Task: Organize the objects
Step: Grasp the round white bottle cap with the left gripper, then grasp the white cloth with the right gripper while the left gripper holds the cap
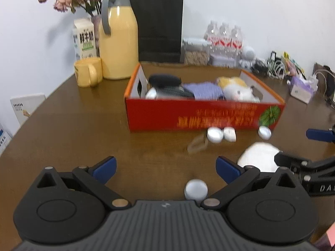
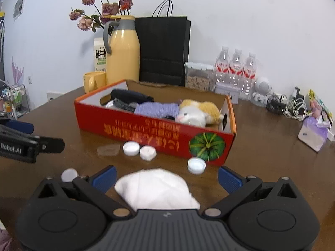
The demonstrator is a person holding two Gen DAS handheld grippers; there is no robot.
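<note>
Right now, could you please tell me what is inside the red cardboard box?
The red cardboard box holds a plush cat, a purple knitted item, a black case and a dark brush. Anything beneath them is hidden.

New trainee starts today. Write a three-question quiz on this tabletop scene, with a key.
1. True or false: the right gripper is shut on the white cloth.
2. Which toy lies in the red box? A) plush cat B) rubber duck C) teddy bear
3. Fill in: the yellow mug stands beside the yellow ____.

Key
1. False; its fingers are spread, with the cloth between them.
2. A, the plush cat.
3. Jug.
</note>
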